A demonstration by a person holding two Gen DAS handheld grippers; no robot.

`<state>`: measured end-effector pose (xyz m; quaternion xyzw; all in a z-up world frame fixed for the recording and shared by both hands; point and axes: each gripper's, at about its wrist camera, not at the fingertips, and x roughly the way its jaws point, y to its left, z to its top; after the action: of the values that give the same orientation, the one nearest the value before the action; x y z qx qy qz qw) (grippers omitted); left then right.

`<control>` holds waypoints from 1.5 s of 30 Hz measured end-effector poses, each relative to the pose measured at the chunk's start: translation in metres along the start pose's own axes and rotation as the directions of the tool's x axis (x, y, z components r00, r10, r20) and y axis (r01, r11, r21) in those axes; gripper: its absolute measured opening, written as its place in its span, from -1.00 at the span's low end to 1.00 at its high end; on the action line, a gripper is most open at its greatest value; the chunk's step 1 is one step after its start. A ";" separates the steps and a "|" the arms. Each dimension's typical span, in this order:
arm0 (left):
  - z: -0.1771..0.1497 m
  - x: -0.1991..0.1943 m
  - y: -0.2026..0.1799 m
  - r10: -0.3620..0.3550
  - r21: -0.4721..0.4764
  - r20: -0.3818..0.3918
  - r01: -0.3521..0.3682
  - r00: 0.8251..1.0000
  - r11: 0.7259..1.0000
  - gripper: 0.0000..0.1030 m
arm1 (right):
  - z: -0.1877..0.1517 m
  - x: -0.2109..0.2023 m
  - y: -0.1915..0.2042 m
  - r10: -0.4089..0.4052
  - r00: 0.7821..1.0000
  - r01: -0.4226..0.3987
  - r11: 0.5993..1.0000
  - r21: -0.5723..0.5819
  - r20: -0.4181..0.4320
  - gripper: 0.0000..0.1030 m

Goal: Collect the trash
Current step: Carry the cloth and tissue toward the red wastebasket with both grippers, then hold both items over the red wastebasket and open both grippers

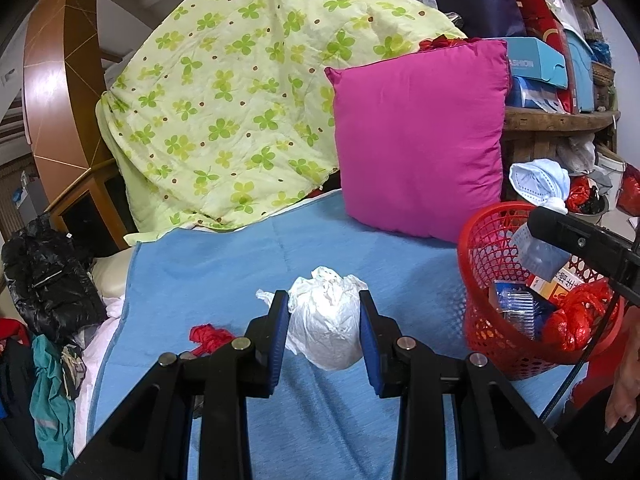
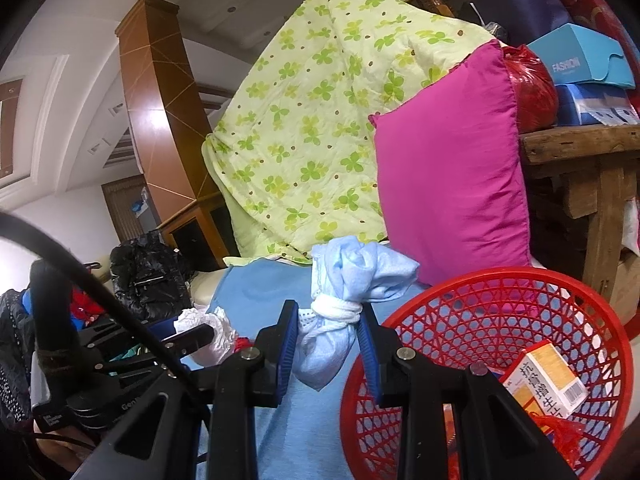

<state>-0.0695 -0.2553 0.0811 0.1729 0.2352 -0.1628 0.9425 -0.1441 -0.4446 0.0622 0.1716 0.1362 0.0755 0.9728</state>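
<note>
Left gripper: my jaws sit either side of the white wad, pads touching or nearly touching it; I judge them closed on it, lightly, and cannot tell whether it is lifted off the sheet yet.
Right gripper: closed on the mask bundle, pinched at its knotted white straps; the blue body bulges above the jaws and a tail hangs below.
White wad: crumpled tissue or thin plastic, soft, near the middle of the blue sheet.
Mask bundle: held up in the air, just left of the basket's near rim, not yet over the opening.
Basket: red mesh, right side of the sheet, in front of the pink pillow; it already holds a box, red plastic and other scraps.
Red scrap: lies on the sheet just left of my left gripper, still to be picked up.
Step in hand: I judge it is dropping the mask bundle in, with the wad next.
Doing it well: I should carry the bundle right until it hangs clear over the opening before letting go, so the tail does not catch the rim.
Risk: the wad is light and may slip if my squeeze is loose.
</note>
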 end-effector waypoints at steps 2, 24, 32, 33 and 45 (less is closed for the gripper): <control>0.001 0.000 -0.002 -0.007 0.001 0.000 0.007 1.000 1.000 -0.32 | 0.000 -0.002 -0.004 -0.010 1.000 0.010 1.000 0.006 0.001 -0.38; 0.027 0.007 -0.038 -0.088 0.036 0.016 0.087 0.996 0.996 -0.32 | 0.009 -0.036 -0.054 -0.091 0.994 0.085 0.991 0.099 0.062 -0.38; 0.040 0.009 -0.046 -0.168 0.014 0.006 0.168 0.986 0.986 -0.32 | 0.013 -0.054 -0.074 -0.129 0.987 0.115 0.984 0.139 0.098 -0.38; 0.043 0.010 -0.047 -0.189 0.006 0.007 0.189 0.982 0.982 -0.32 | 0.013 -0.058 -0.079 -0.137 0.985 0.121 0.981 0.149 0.104 -0.38; 0.061 0.020 -0.075 -0.409 0.004 -0.008 0.409 0.913 0.913 -0.31 | 0.010 -0.074 -0.107 -0.166 0.979 0.133 0.961 0.243 0.121 -0.35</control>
<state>-0.0584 -0.3506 0.1027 0.1233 0.2689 -0.3562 0.8863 -0.2006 -0.5616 0.0514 0.2788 0.0879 -0.0269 0.9559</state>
